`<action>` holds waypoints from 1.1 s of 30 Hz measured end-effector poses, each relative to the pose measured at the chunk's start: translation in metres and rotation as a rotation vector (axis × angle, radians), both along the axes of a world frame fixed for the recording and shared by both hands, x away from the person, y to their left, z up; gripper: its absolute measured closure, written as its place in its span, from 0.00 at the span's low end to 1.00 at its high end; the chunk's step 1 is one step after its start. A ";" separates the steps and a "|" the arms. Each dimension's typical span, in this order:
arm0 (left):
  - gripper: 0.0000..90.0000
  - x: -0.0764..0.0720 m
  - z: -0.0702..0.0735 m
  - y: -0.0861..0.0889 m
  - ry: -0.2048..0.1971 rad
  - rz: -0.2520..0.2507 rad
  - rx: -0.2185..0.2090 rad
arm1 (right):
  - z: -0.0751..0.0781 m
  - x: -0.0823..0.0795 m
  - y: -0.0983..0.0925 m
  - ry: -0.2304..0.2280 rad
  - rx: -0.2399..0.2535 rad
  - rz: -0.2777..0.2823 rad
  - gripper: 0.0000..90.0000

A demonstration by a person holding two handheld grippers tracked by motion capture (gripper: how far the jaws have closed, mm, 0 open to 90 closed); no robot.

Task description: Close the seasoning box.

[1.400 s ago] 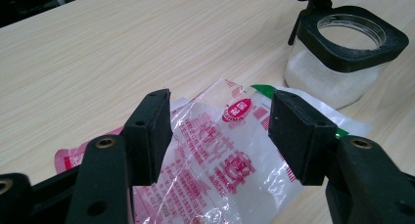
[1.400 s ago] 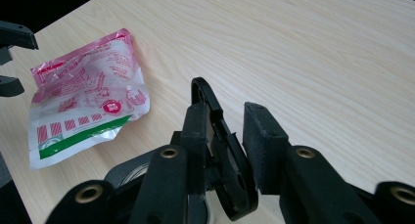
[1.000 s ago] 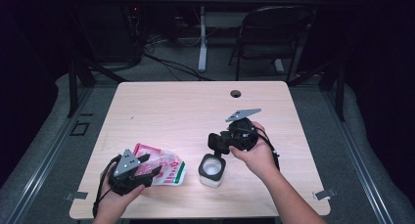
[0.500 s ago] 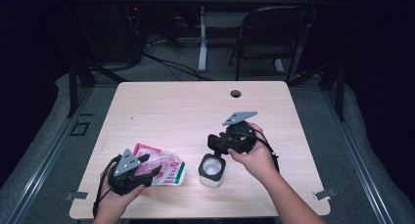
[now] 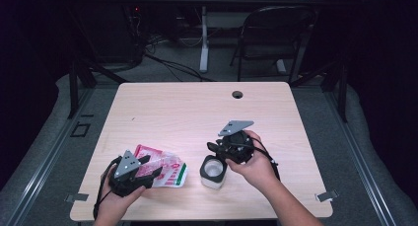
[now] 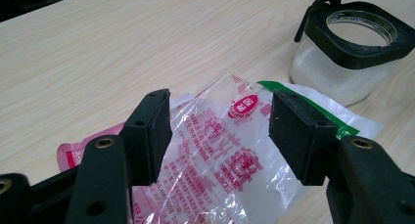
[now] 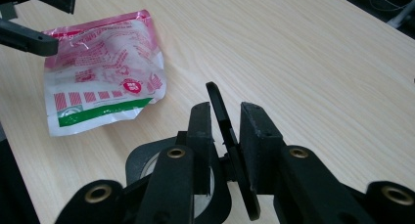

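A pink, white and green plastic bag point(image 5: 166, 169) point(image 6: 230, 155) point(image 7: 98, 82) lies flat at the table's near left. My left gripper point(image 5: 152, 166) point(image 6: 220, 121) stands open over it, a jaw on either side and neither pad pressing the film. To its right is a white-walled jar with a black collar point(image 5: 213, 170) point(image 6: 352, 53) point(image 7: 142, 160), its mouth uncovered. My right gripper point(image 5: 215, 148) point(image 7: 224, 117) is just behind the jar, shut on the thin black hinged lid point(image 7: 215, 99), which stands on edge between its pads.
The pale wooden table point(image 5: 187, 112) has a round cable hole point(image 5: 237, 94) near its far edge. A folding chair point(image 5: 276, 33) and cables sit on the dark floor beyond. The left gripper's jaws point(image 7: 34, 18) show at the right gripper view's top left.
My right gripper has shifted a little toward the near edge and to the left with the lid in it. The left gripper and the bag have stayed put.
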State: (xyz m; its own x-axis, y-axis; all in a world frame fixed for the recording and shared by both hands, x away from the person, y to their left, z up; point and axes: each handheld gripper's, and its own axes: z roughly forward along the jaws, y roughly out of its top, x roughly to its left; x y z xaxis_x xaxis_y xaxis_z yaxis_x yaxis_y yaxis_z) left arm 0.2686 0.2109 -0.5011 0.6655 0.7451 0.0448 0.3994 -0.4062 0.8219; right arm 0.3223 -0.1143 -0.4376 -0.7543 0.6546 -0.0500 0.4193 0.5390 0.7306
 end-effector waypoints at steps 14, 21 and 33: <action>0.46 0.000 0.000 0.000 -0.004 0.002 0.001 | -0.010 -0.012 0.010 -0.013 -0.028 0.035 0.82; 0.46 0.000 0.000 0.000 -0.004 0.001 0.002 | -0.012 -0.016 0.012 -0.023 -0.043 0.050 0.81; 0.45 0.000 0.000 -0.001 -0.005 0.002 0.002 | -0.019 -0.025 0.016 -0.040 -0.057 0.053 0.77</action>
